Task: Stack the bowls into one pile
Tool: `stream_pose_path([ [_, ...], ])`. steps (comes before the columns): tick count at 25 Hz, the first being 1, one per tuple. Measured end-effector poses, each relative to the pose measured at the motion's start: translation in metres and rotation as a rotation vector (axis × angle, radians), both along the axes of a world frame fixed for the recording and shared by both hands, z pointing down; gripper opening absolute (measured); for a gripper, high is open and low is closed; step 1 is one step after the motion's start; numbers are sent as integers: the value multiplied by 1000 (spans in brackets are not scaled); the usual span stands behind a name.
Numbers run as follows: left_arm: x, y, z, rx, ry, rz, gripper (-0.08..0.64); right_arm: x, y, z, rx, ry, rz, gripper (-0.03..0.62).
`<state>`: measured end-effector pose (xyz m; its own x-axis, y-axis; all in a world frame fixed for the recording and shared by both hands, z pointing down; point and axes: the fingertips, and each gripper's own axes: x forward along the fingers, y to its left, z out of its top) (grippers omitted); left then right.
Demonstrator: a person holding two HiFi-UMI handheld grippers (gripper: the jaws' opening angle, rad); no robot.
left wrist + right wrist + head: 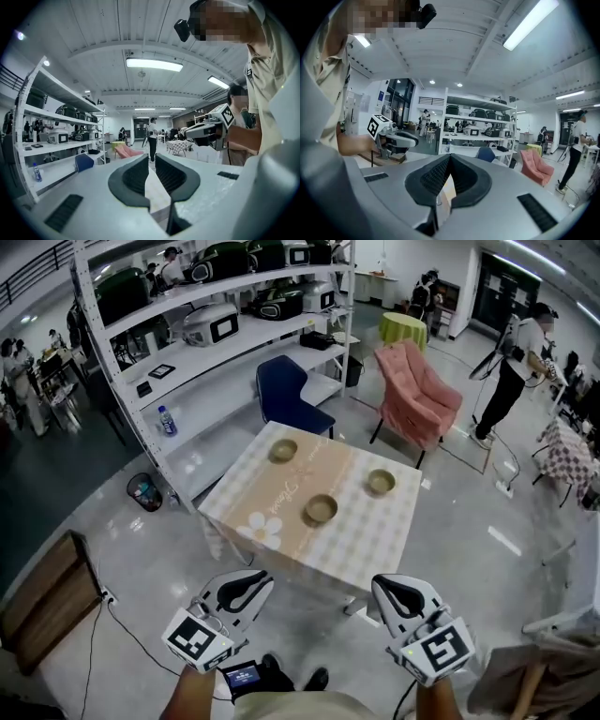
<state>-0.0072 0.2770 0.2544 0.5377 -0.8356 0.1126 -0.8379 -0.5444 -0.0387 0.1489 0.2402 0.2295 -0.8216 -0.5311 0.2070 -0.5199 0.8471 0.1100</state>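
Three olive-green bowls stand apart on a table (361,545) with a checked cloth: one at the far left corner (283,450), one near the middle (321,509), one toward the right (381,483). My left gripper (261,579) (152,159) and right gripper (382,585) (450,156) are held low, short of the table's near edge, pointing toward it. Both are shut with nothing between their jaws; the left shows only a thin slit. In the gripper views the bowls are hidden behind the jaws.
A blue chair (291,395) and a pink armchair (417,390) stand at the table's far side. A white shelving rack (187,343) with appliances runs along the left. A wooden bench (47,596) sits at near left. A person (516,362) stands at far right.
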Motion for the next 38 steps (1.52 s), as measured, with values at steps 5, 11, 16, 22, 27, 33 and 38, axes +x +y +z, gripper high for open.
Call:
stream_pose_path([
  [5,-19,-40,3,-6,5,7,51,-17,-39,8,-7,9,14,3],
  [11,-55,-98,3,-6,8,54,51,-51,-88,3,-13,4,70,3],
  [16,-88,-144,1,-3,12,99,51,-81,-130,4,-19,1,133,3],
  [22,-126,-190,3,10,26,150,50,-116,-171,6,-17,22,207,3],
  [27,-144,-215,5,16,44,180,50,-139,-193,13,-22,57,226,3],
  [33,-154,-245,20,-10,63,184,51,-148,-230,33,-67,98,250,3],
  [38,-159,-278,34,-44,50,147,51,-150,-263,49,-89,90,212,3],
])
